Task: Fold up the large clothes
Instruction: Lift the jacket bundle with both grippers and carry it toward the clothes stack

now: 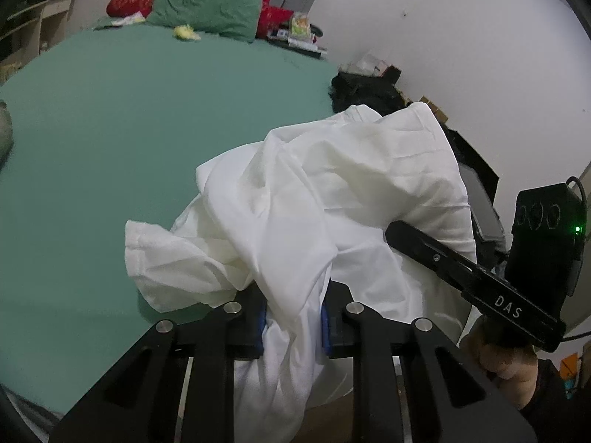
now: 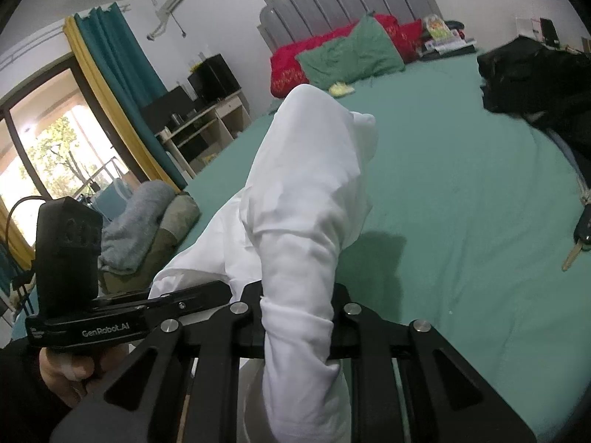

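The large white cotton garment (image 1: pixel 317 199) is bunched up in front of me, lifted over the near edge of the bed with its green fitted sheet (image 1: pixel 110 140). I have my left gripper (image 1: pixel 293 317) clamped on a gathered fold of it; the cloth runs between the two blue-padded fingers (image 1: pixel 260 326) and hangs down past them. From the left wrist camera a loose hemmed corner droops to the left over the sheet, and the rest billows up and to the right, where it touches the black body of my right gripper (image 1: pixel 461 265), whose fingertips I cannot see from this side.

From the right wrist camera, my right gripper (image 2: pixel 298 326) is also clenched on the white garment (image 2: pixel 306 203): a thick roll of fabric passes straight through between its fingers and rises in a tall peak ahead of them. The left gripper's body (image 2: pixel 122 317) sits just beside it on the left, close to the same bundle.

At the head of the bed a crumpled green pillow (image 2: pixel 351 51) leans on a red pillow (image 2: pixel 295 62) before a grey padded headboard (image 2: pixel 343 0). A black heap of cloth (image 2: pixel 535 74) lies on the sheet's right side, and a car key (image 2: pixel 580 236) rests near the right edge.
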